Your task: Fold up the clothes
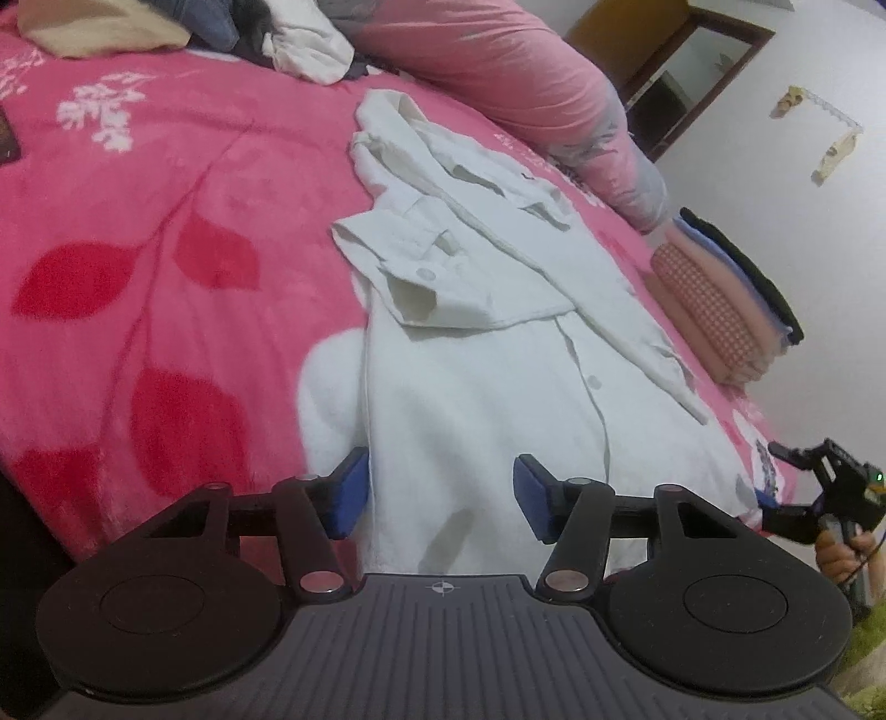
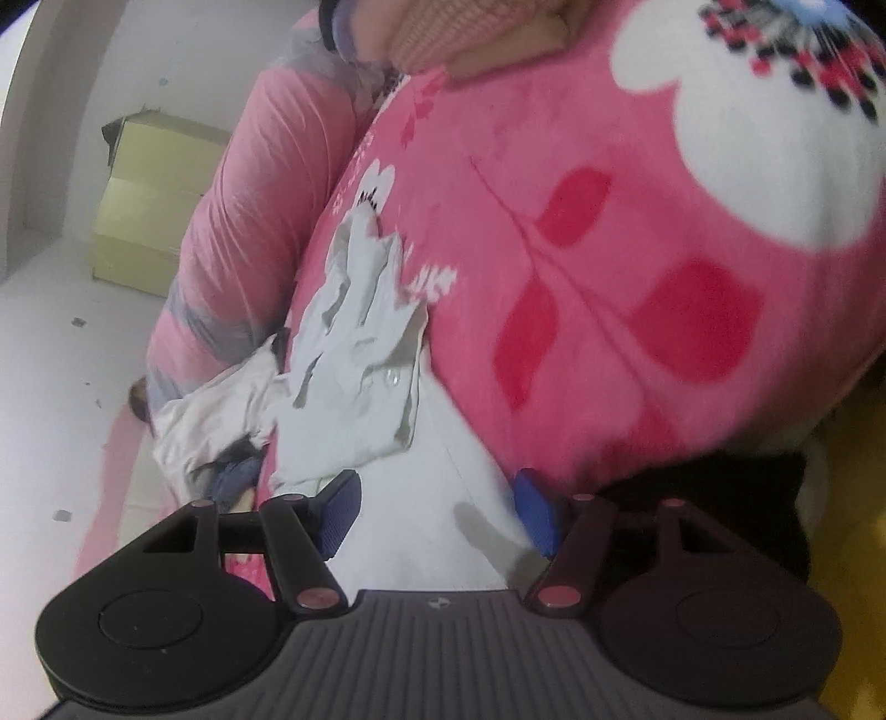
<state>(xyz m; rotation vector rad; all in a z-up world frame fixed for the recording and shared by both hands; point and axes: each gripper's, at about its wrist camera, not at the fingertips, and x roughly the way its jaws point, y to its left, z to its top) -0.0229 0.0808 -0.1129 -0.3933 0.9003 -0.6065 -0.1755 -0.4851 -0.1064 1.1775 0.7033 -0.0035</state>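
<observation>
Shirt lies spread along the near edge of the pink bed, sleeves crossed over its chest, hem toward the grippers. Left gripper hangs over the hem, jaws apart, nothing gripped. Right gripper sits at the hem's other corner, jaws also apart.

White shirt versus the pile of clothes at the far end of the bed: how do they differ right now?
The white shirt lies spread flat, sleeves folded across its front, between the open left gripper fingers; the clothes pile sits crumpled in a heap. The shirt is one white garment; the pile mixes beige, denim-blue, dark and white pieces. Both rest on the pink blanket, and neither is gripped.
</observation>
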